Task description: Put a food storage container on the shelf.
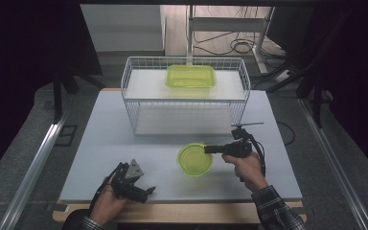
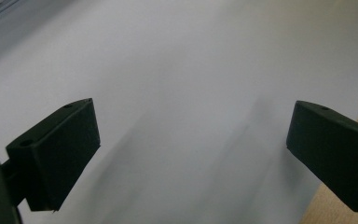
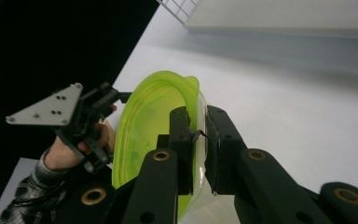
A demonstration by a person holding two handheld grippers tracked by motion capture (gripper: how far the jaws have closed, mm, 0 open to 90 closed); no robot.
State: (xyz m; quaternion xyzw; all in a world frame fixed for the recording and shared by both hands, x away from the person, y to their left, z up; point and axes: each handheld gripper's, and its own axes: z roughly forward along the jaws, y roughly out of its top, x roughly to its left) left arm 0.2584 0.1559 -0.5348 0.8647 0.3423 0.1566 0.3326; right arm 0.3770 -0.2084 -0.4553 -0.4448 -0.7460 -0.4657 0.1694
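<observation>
R gripper (image 1: 210,149) clamped on rim of round green bowl (image 1: 195,159); in right gripper view one jaw sits inside the wall, other outside, pads pressing the thin edge. Bowl sits near-centre of table, just right of middle, in front of wire basket (image 1: 184,96).

L gripper (image 1: 146,192) near-left corner, jaws wide apart, nothing between them, bare tabletop below.

Handling, judged: bowl is translucent thin plastic, prob. very light, empty as far as seen. Wall likely flexes under pinch; glossy, so could slip or swing if tilted. Rim grip is the sensible hold: wall too wide for jaws across. One-side grip means bowl hangs cantilevered; keep moves slow.

Surface: white table (image 1: 96,143), smooth, matte, wood edge along near side. Basket stands far-centre, white shelf board inside, rectangular green container (image 1: 190,76) resting on it, well apart from bowl.

Room: dark surrounds, grey floor, metal rails L and R, cables and a white frame on floor beyond table.
</observation>
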